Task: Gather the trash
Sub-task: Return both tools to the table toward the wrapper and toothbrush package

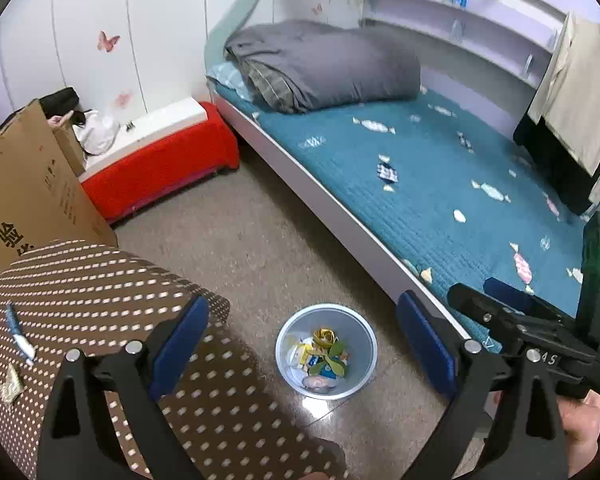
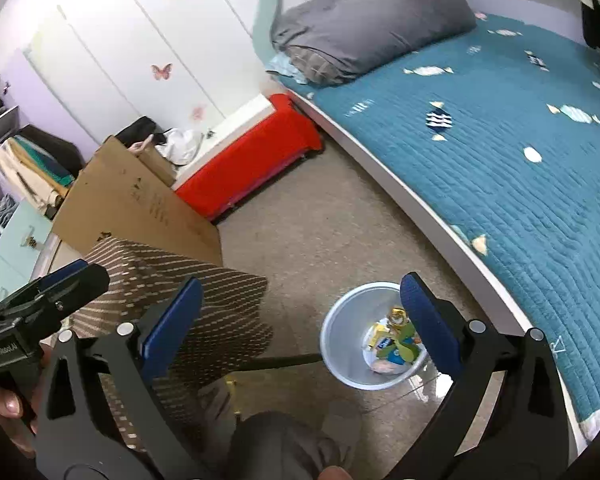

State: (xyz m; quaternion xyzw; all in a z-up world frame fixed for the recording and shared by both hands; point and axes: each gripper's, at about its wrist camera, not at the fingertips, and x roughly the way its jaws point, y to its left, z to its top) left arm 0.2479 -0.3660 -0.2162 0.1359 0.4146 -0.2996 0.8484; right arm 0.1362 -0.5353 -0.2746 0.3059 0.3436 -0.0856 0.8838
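A light grey waste bin (image 1: pixel 362 376) stands on the floor and holds several wrappers (image 1: pixel 320 354); it also shows in the right wrist view (image 2: pixel 340 344). My left gripper (image 1: pixel 302 346) is open and empty, held above the bin. My right gripper (image 2: pixel 300 320) is open and empty, held above the bin's left side. The right gripper's body (image 1: pixel 540 336) shows at the right of the left wrist view. A blue wrapper (image 1: pixel 18 334) and a crumpled wrapper (image 1: pixel 10 384) lie on the brown dotted table (image 1: pixel 100 280) at the left.
A bed with a teal quilt (image 1: pixel 440 184) and a grey duvet (image 1: pixel 324 64) runs along the right. A red-covered bench (image 1: pixel 164 164) stands by the wall. A cardboard box (image 1: pixel 28 192) stands behind the table. My knee (image 2: pixel 284 444) is below.
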